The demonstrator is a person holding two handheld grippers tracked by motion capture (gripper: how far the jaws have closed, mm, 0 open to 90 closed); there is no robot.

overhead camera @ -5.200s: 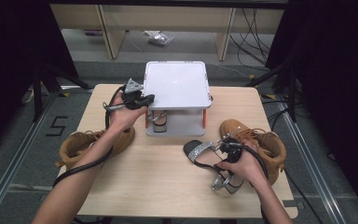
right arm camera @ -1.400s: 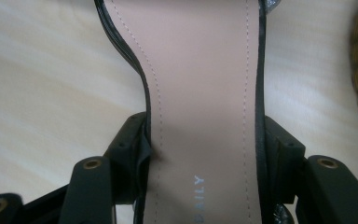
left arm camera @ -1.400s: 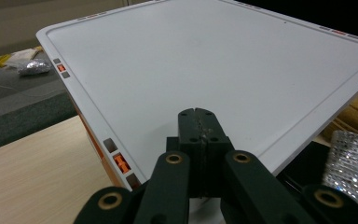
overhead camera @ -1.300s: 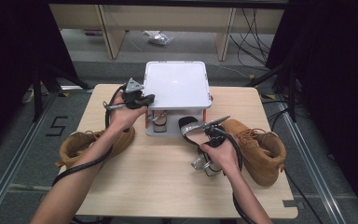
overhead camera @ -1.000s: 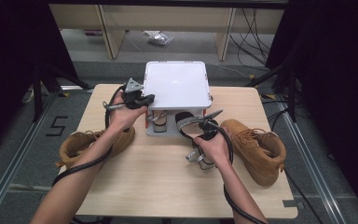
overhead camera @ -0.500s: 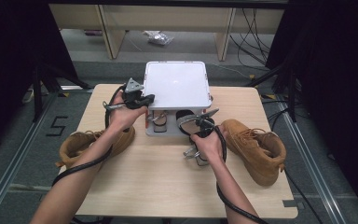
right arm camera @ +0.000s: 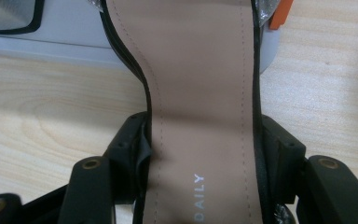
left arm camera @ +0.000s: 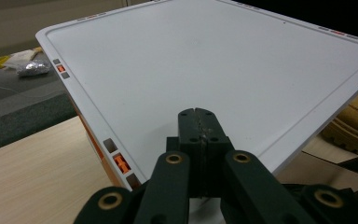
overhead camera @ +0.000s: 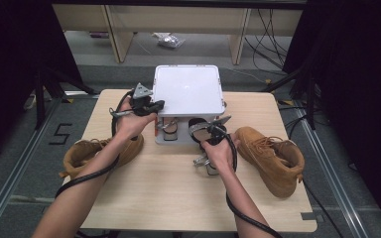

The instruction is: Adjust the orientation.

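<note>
A white two-level rack (overhead camera: 187, 89) stands at the table's far middle. My right gripper (overhead camera: 206, 133) is shut on a black sandal (overhead camera: 198, 126) with a tan insole (right arm camera: 200, 93); the jaws press on both sides of the sole. The sandal's front end reaches under the rack's white frame (right arm camera: 51, 37). Another sandal (overhead camera: 168, 130) sits on the lower level to the left. My left gripper (overhead camera: 149, 105) is at the rack's left edge. In the left gripper view, the left gripper (left arm camera: 196, 116) is shut and lies over the rack's top (left arm camera: 205, 60).
One tan boot (overhead camera: 87, 151) lies at the table's left edge behind my left forearm. A second tan boot (overhead camera: 273, 153) lies on its right side, close to my right hand. Bare wooden table (overhead camera: 163, 198) stretches along the front.
My right gripper has carried the black sandal from the front right of the table up to the rack's lower level. The left gripper has stayed at the rack's left edge.
</note>
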